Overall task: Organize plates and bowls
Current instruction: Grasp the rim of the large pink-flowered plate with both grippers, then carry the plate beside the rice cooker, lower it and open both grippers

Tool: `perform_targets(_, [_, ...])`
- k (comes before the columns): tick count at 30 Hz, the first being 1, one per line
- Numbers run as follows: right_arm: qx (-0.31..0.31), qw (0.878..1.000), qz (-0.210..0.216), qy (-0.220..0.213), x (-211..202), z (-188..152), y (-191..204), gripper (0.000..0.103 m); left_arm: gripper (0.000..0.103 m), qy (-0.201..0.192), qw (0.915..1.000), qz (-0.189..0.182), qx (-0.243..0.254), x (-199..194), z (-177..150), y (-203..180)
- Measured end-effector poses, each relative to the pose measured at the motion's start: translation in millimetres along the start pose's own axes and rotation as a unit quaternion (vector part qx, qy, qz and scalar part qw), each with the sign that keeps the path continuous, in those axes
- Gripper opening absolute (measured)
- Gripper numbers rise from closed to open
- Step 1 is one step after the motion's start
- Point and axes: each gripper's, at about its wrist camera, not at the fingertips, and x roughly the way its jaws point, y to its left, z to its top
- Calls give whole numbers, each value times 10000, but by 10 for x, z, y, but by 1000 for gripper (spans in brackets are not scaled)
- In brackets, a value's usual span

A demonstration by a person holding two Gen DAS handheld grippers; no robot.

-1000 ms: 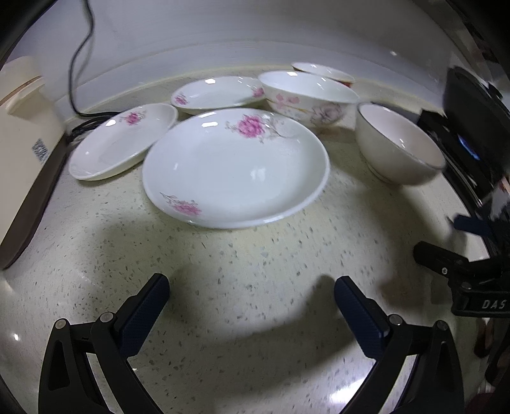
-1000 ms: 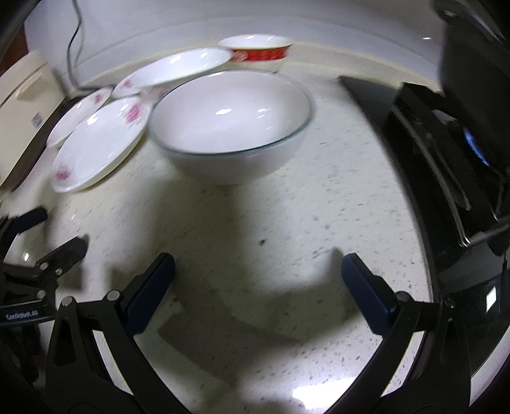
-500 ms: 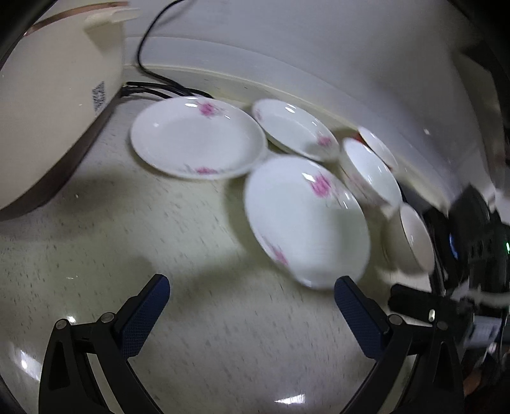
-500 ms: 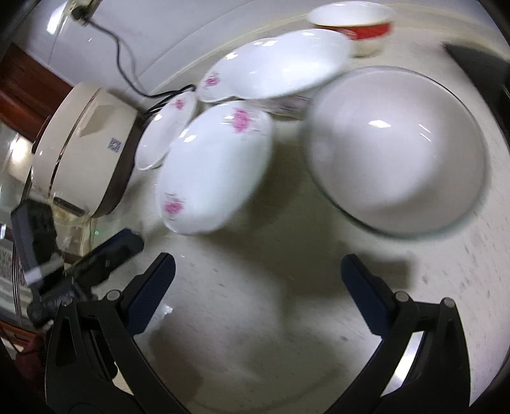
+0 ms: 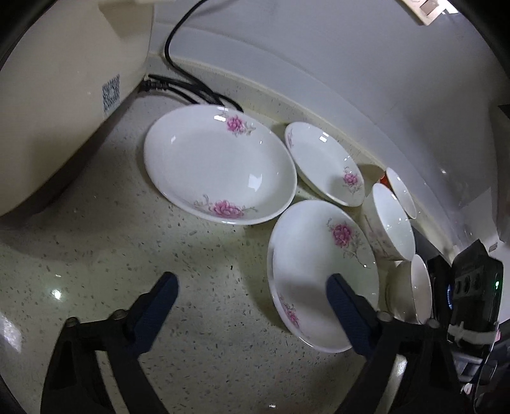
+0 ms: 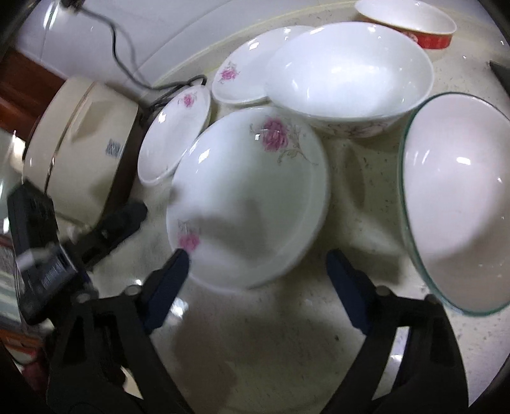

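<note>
Both grippers hang above the speckled tabletop (image 5: 95, 248) with nothing between their fingers.

**Gripper state.** The left gripper (image 5: 251, 305) stands wide, its jaws having just been closing a little; only bare tabletop lies between them, and its right finger overlaps the near plate (image 5: 322, 274) in the left wrist view. Whether it touches the plate cannot be told. The right gripper (image 6: 258, 280) is likewise wide, its jaws also having just been closing, with the front edge of the same near plate (image 6: 251, 197) lying between and beyond the fingertips. No pad presses on it.

**Location of the dishes.** Three flowered plates lie together: the near plate, a large plate (image 5: 220, 162) beside the cream cooker (image 5: 57, 105), and a small plate (image 5: 325, 165) by the wall. The large plate's rim and the near plate's rim sit very close; contact cannot be confirmed. To the right stand a flowered bowl (image 6: 350, 79), a glass-rimmed bowl (image 6: 455, 197) and a red-banded bowl (image 6: 408, 22).

**Hazards.**
- Both grippers are near the same plate. Judged risk: finger collision if both close on it.
- Glazed rims are smooth and shallow. A grip taken only at the lip is likely to slip.
- Lifting the near plate at an angle could knock the flowered bowl or the large plate.
- The black cable (image 5: 191, 92) runs just behind the large plate and could snag it.
</note>
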Motion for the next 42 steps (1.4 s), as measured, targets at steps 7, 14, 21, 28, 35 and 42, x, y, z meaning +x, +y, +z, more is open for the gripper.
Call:
perform_targets(7, [365,9979,-462,-280,37,111,-25,42,43,69,9998,118,-154,142,57,-35])
perform_targets(14, [97,9982,-586,-103,63,80,-53,15,19,300,9993,159,-122,237,22,-68])
perform_targets(21, [-145,9972,-731,-45,95,53,2,17,19,255,9995,171,-100,169,-28,13])
perform_targets(28, [-537,9950,-844,-60,43,-45,23,19,16,218,9988,332,275,156,-68,-70])
perform_targets(35, [-557,9962,-663,-17,-50,-255,-29,19,15,115,9975,404,575,-27,-304,-114])
perform_targets(42, [-641,9961,-601,-34,-172,-432,-16,19,15,51,9979,303,570,-182,-478,-113])
